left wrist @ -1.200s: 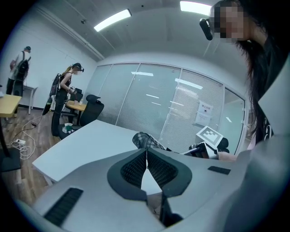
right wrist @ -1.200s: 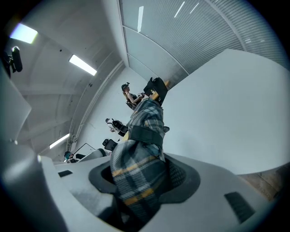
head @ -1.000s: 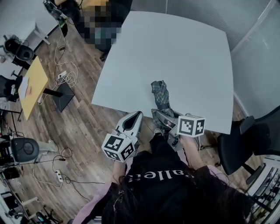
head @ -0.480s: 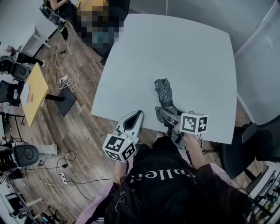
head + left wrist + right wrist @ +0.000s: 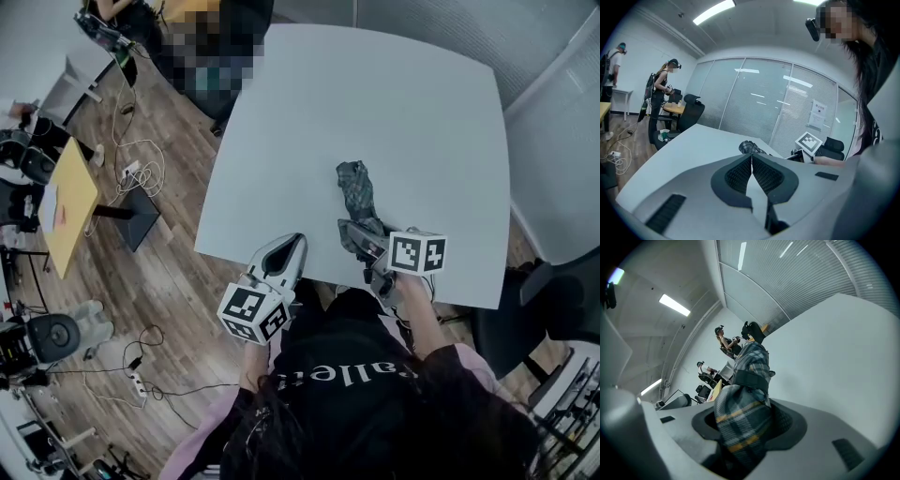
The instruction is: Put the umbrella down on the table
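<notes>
- Smooth pale table [image 5: 375, 112] fills the upper centre.
- Folded plaid fabric umbrella [image 5: 356, 192], centre-right; its near end is hidden inside the right gripper [image 5: 359, 239], which clamps it.
- Left gripper [image 5: 291, 246], lower centre: ribbed pads pressed together.

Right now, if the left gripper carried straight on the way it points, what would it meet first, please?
Most likely the white table: the left gripper, jaws together, tilts slightly down over its near edge. The far end of the umbrella lies near that line beyond, though depth is unclear.
</notes>
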